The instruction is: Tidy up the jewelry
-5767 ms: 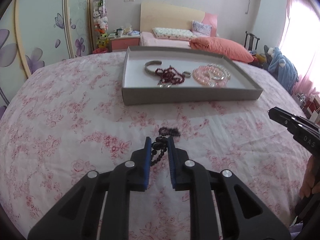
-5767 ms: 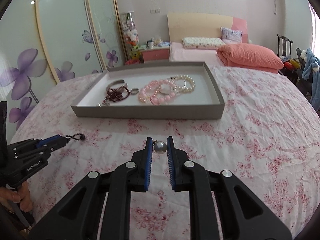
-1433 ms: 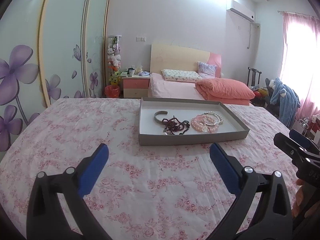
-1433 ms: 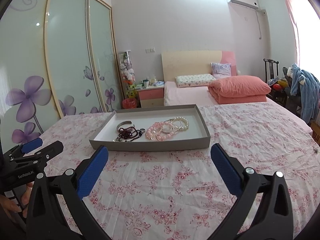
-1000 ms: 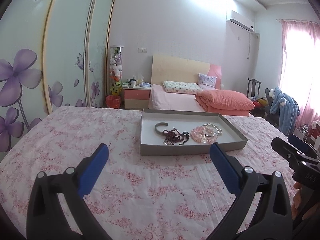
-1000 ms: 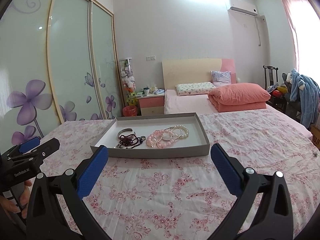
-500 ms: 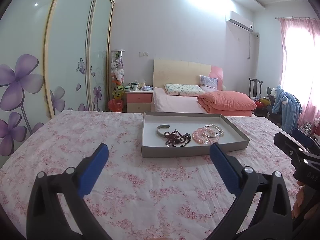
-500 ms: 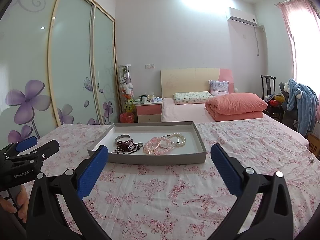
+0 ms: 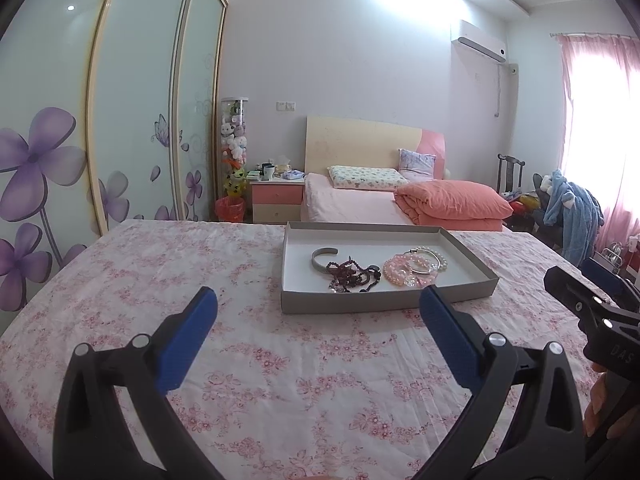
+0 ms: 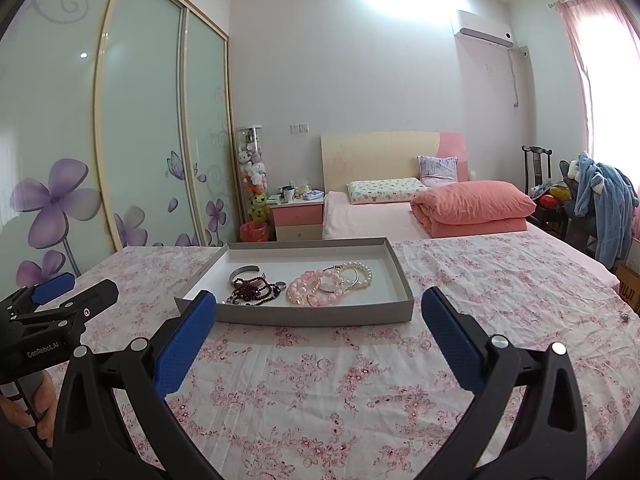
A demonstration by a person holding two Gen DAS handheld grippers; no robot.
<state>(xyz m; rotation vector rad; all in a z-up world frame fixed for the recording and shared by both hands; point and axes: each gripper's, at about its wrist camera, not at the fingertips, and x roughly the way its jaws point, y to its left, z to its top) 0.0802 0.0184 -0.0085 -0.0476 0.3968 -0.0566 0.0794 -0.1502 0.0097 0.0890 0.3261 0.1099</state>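
Observation:
A shallow grey tray with a white floor sits on the floral bedspread, also in the right wrist view. In it lie a silver cuff, dark red beads, pink bead bracelets and a pearl bracelet. My left gripper is wide open and empty, back from the tray's near wall. My right gripper is also wide open and empty, level with the tray front. Each gripper shows at the edge of the other's view.
The floral bedspread spreads all round the tray. Behind stand a bed with an orange quilt, a pink nightstand, sliding wardrobe doors at left, and a chair with blue clothes at right. A small metal item lies far right.
Both grippers earlier were shut on jewelry low over the bedspread; now they are open and empty. Over the last second both views have lifted and drawn back slightly from the tray.

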